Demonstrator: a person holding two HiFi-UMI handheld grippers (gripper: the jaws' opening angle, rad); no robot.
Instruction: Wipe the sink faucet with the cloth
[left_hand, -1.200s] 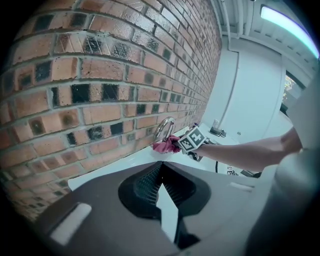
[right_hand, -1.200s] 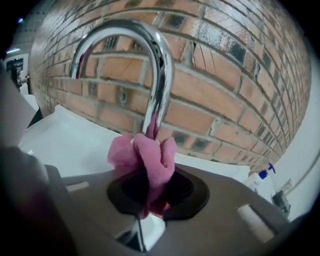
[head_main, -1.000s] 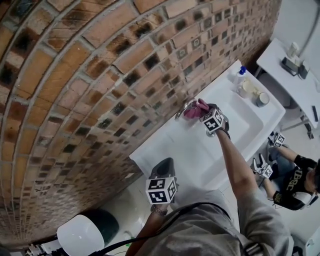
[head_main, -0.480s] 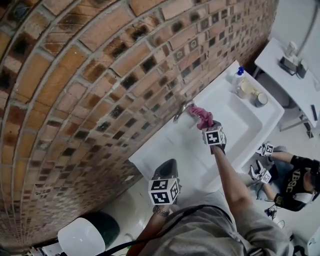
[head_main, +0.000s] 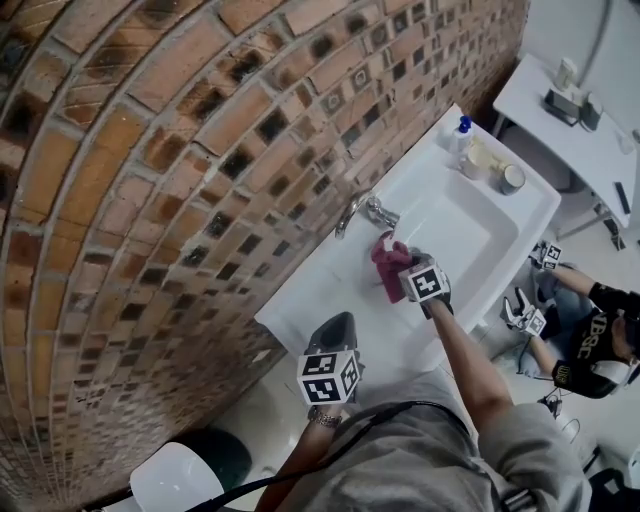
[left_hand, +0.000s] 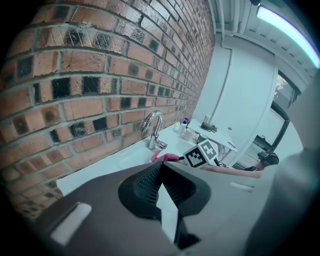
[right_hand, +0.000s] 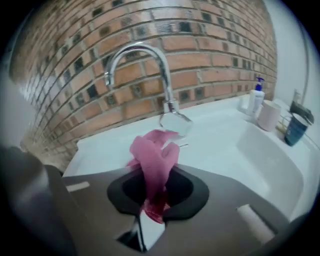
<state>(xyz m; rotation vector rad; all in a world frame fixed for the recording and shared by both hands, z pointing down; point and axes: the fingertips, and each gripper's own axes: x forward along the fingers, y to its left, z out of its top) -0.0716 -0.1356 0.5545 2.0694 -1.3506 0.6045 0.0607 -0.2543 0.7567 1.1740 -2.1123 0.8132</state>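
A chrome faucet (head_main: 362, 212) (right_hand: 150, 75) (left_hand: 153, 129) rises from the back of the white sink (head_main: 490, 190) against the brick wall. My right gripper (head_main: 408, 268) (right_hand: 152, 197) is shut on a pink cloth (head_main: 389, 262) (right_hand: 154, 159), which bunches up out of the jaws. The cloth hangs a short way in front of the faucet and does not touch it. My left gripper (head_main: 332, 332) (left_hand: 159, 187) hovers at the near left corner of the sink top, its jaws closed together with nothing between them.
At the sink's far right stand a soap bottle (head_main: 459, 132) (right_hand: 256, 97), a pale cup (right_hand: 269, 115) and a dark tin (head_main: 512, 178) (right_hand: 296, 128). A white table (head_main: 590, 140) stands beyond. Another person (head_main: 590, 340) with grippers sits at the right. A white round bin (head_main: 180, 478) sits below left.
My right gripper has drawn the pink cloth back from the faucet toward me and the sink's near edge. The left gripper has stayed in place.
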